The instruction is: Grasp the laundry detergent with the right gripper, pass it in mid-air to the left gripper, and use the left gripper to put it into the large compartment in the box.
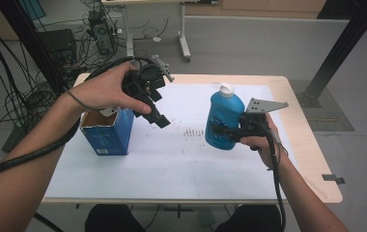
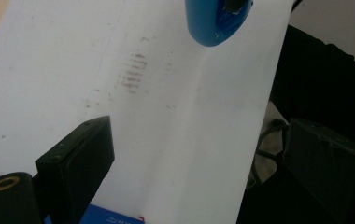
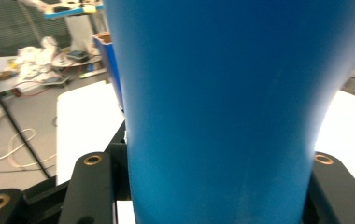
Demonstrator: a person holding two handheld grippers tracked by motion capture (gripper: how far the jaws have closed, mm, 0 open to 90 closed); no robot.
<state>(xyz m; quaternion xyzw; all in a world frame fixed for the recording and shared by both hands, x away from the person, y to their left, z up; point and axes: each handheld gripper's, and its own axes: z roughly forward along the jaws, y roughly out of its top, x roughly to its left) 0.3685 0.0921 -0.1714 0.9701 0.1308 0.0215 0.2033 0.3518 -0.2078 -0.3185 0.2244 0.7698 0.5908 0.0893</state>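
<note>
We see a light wooden table (image 1: 312,150) with a white sheet (image 1: 172,154) covering most of the top; a patch of dark smudges (image 1: 191,131) sits mid-sheet, also clear in the left gripper view (image 2: 132,74). Around it is a grey floor (image 1: 249,43), with black cable bundles (image 1: 12,77) at left, a second white-legged table (image 1: 184,38) behind, and a black diagonal strut (image 1: 341,46) at right.

Count as we get it: one blue bottle, one blue carton, two grippers.

The blue bottle (image 1: 223,121) with a white cap (image 1: 226,88) is over the right half of the sheet, upright and tilted slightly; its rounded base looks off the sheet in the left gripper view (image 2: 215,21). The right gripper (image 1: 230,130) clamps it at the waist, one jaw on each side of the blue body (image 3: 222,112).

The blue carton (image 1: 108,131) stands on the left part of the sheet, top flaps open, well apart from the bottle. The left gripper (image 1: 158,118) hangs over the carton's right edge, angled down toward the sheet. Its jaws stand wide, with nothing between them in the left gripper view (image 2: 185,177).
</note>
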